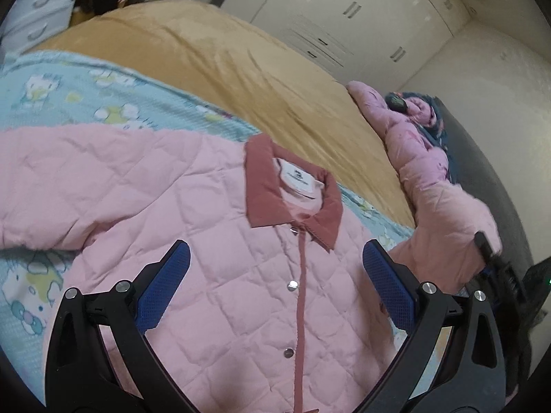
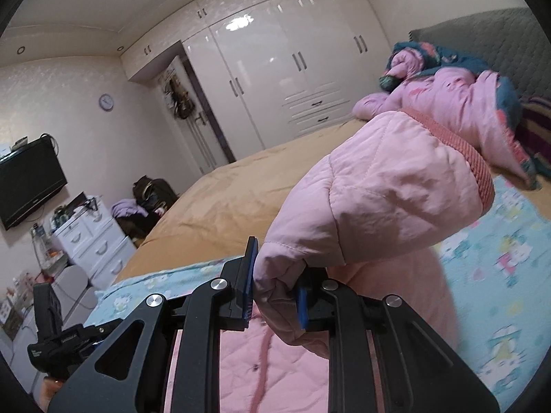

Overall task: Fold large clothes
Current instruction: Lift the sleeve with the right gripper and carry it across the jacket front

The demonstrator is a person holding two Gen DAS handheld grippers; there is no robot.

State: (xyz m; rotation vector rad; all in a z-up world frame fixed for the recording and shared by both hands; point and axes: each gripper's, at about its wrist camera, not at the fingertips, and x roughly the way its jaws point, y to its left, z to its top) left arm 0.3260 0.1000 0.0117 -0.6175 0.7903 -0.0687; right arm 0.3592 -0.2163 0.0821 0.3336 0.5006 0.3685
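Observation:
A pink quilted jacket (image 1: 193,241) with a darker pink collar (image 1: 292,186) lies front-up on the bed, snaps closed. My left gripper (image 1: 275,275) hovers open just above its chest, below the collar, holding nothing. My right gripper (image 2: 275,292) is shut on the jacket's sleeve (image 2: 378,199) and holds it lifted above the bed; the ribbed cuff (image 2: 471,161) points up and right. The same lifted sleeve (image 1: 447,227) and the right gripper's body show at the right of the left wrist view.
The bed has a light blue cartoon-print sheet (image 1: 103,99) and a tan blanket (image 1: 224,62) behind it. Another pink and teal coat (image 2: 458,96) lies crumpled near the grey headboard (image 2: 482,34). White wardrobes (image 2: 292,69), a white dresser (image 2: 93,241) and a TV (image 2: 27,179) stand beyond the bed.

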